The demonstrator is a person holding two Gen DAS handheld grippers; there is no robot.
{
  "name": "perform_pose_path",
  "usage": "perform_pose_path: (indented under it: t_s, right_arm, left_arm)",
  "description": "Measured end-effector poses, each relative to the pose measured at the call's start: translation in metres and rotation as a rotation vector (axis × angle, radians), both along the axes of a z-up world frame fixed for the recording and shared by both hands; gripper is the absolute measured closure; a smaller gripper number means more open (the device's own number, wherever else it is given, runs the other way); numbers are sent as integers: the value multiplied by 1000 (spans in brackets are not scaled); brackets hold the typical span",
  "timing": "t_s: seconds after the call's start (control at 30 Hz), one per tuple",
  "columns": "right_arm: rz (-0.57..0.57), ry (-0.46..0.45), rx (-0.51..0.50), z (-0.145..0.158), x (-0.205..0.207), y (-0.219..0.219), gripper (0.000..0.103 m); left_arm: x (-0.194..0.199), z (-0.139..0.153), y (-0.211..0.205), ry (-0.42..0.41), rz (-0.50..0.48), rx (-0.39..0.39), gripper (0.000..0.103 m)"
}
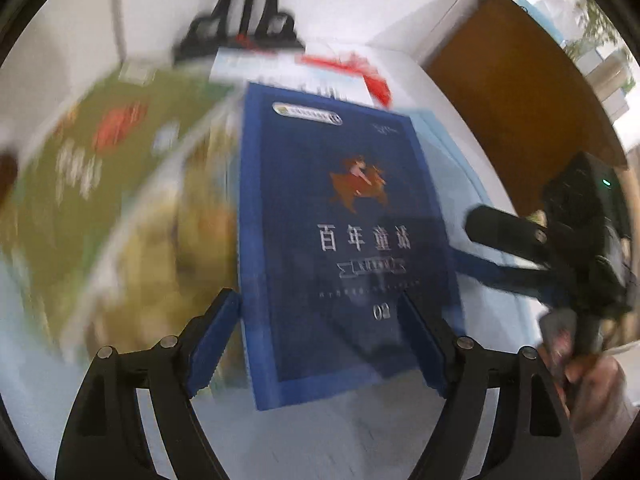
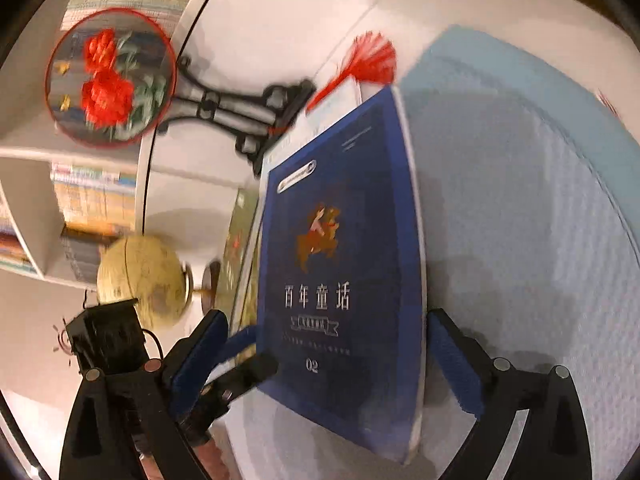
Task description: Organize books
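A dark blue book (image 1: 344,248) with silver Chinese title and "02" stands between both grippers; it also shows in the right wrist view (image 2: 340,280). My left gripper (image 1: 320,344) is open, its blue pads on either side of the book's lower edge. A green and yellow book (image 1: 100,184), blurred, leans at its left. My right gripper (image 2: 332,360) is open around the blue book; it shows in the left wrist view (image 1: 520,256) at the right. A light blue book (image 2: 520,200) lies flat beside the blue one.
A round red-flower fan on a black stand (image 2: 112,76) and a red tassel (image 2: 368,60) sit behind the books. A yellow globe (image 2: 140,280) and white shelves with books (image 2: 92,196) are at left. A brown board (image 1: 520,100) is at right.
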State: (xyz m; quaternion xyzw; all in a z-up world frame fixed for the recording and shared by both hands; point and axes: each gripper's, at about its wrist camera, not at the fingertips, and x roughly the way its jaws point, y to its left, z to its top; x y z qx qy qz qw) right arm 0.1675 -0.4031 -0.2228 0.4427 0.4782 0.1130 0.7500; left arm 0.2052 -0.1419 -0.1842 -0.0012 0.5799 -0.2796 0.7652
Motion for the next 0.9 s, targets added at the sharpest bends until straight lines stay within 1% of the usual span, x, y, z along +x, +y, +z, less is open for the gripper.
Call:
perform_pose_path:
  t_s: [0.07, 0.1, 0.13, 0.17, 0.2, 0.23, 0.27, 0.3, 0.33, 0.37, 0.4, 0.43, 0.47, 0.53, 0.57, 0.63, 0.7, 0.73, 0.77, 0.8, 0.83, 0.87, 0.9]
  right_arm:
    - [79, 22, -27, 1, -16, 12, 3]
    - [142, 32, -46, 1, -33, 22, 3]
    - [190, 37, -52, 1, -47, 30, 3]
    - [250, 41, -49, 0, -66, 37, 3]
    - [294, 41, -34, -1, -81, 40, 3]
    - [330, 46, -12, -4, -94, 42, 3]
    - [358, 53, 12, -7, -106, 42, 5]
    - [369, 48, 37, -9, -118, 38, 6]
    - [373, 51, 65, -13, -128, 33, 13]
    - [369, 51, 79, -16, -135, 27, 25]
    - [369, 54, 78, -17, -137, 23, 30]
    - [375, 56, 74, -20, -137, 20, 35]
    - [390, 55, 88, -22, -134, 19, 35]
    - [433, 46, 97, -24, -125, 22, 35]
    - [474, 31, 82, -23, -120, 27, 35]
    - [511, 12, 70, -20, -113, 32, 35]
    - [525, 4, 68, -20, -110, 34, 40]
    - [524, 2, 53, -20, -113, 32, 49]
    - [515, 1, 37, -21, -111, 33, 65]
    - [490, 9, 23, -24, -110, 30, 74]
    - [446, 28, 33, -30, -109, 24, 87]
    - [412, 44, 73, -38, -107, 17, 94]
    - [399, 47, 105, -43, -105, 13, 95]
  left_arm:
    - [-36, -5, 13, 62, 25, -19, 25]
    - [-65, -11, 23, 118, 32, -30, 25]
    - [-85, -17, 30, 169, 35, -40, 25]
    - [-99, -23, 35, 209, 39, -52, 25]
    - [-119, -32, 45, 274, 58, -85, 25]
    - [-126, -35, 51, 295, 71, -108, 26]
    - [-133, -36, 62, 291, 108, -160, 27]
    - [-132, -38, 69, 305, 140, -189, 34]
    - [-130, -41, 73, 323, 159, -206, 35]
    - [-125, -44, 78, 354, 185, -240, 38]
    - [-121, -45, 79, 364, 192, -241, 45]
    - [-119, -45, 78, 361, 182, -226, 48]
    - [-119, -44, 77, 356, 169, -215, 51]
    - [-119, -44, 75, 347, 152, -208, 51]
    - [-119, -43, 77, 347, 156, -214, 51]
    - [-117, -44, 79, 354, 172, -227, 53]
    - [-114, -46, 87, 365, 203, -267, 53]
    - [-115, -46, 92, 362, 203, -289, 53]
    - [-116, -47, 95, 357, 199, -303, 54]
    - [-116, -50, 97, 360, 209, -319, 55]
    - [-115, -50, 101, 364, 219, -331, 57]
    - [-111, -52, 104, 367, 242, -335, 65]
    - [-109, -54, 106, 369, 265, -298, 82]
